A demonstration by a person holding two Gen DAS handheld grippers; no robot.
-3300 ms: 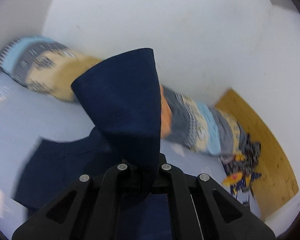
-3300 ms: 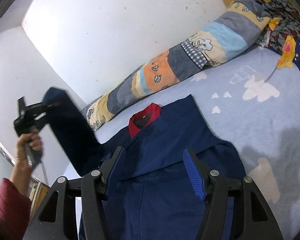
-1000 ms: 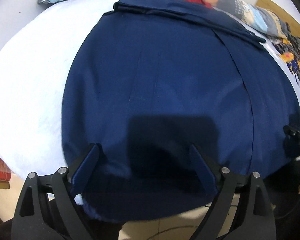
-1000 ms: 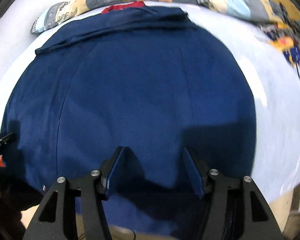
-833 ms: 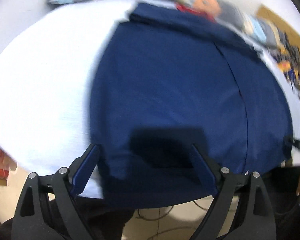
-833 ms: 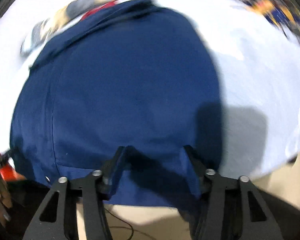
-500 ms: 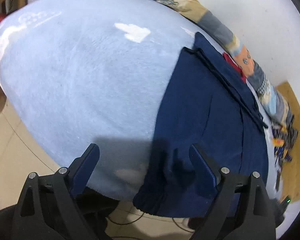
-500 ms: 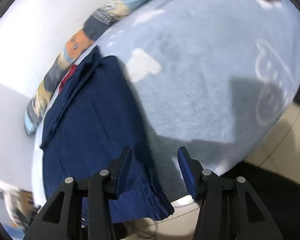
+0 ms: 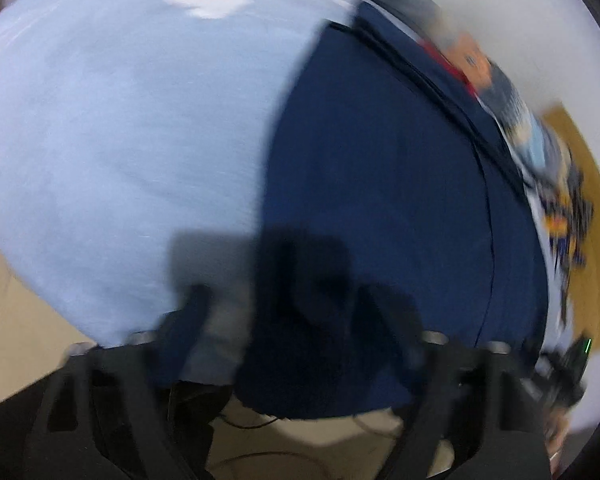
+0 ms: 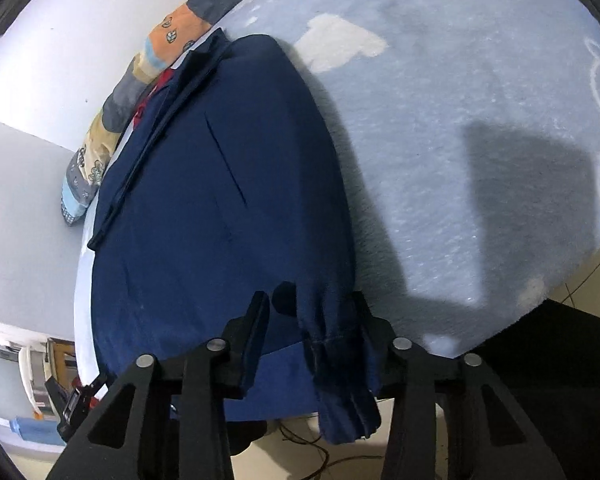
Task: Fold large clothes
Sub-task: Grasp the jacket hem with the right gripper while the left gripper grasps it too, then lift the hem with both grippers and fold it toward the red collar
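Observation:
A large navy garment (image 10: pixel 220 184) with a red collar lining lies flat on the light blue bed (image 10: pixel 480 128), its hem hanging over the near edge. My right gripper (image 10: pixel 312 320) is open, with its fingers on either side of the garment's gathered right hem corner. In the blurred left wrist view the garment (image 9: pixel 380 168) fills the right half. My left gripper (image 9: pixel 296 312) is open at its left hem corner, with the cloth edge between the fingers.
A patchwork bolster pillow (image 10: pixel 148 68) lies along the white wall behind the collar. A pile of patterned clothes (image 9: pixel 568 216) sits at the far right on a wooden board. Beige floor with cables (image 10: pixel 332 452) lies below the bed edge.
Both grippers have dropped lower and closer to the hem. The left has swung right, back over the hem's left corner. The right now straddles the right corner.

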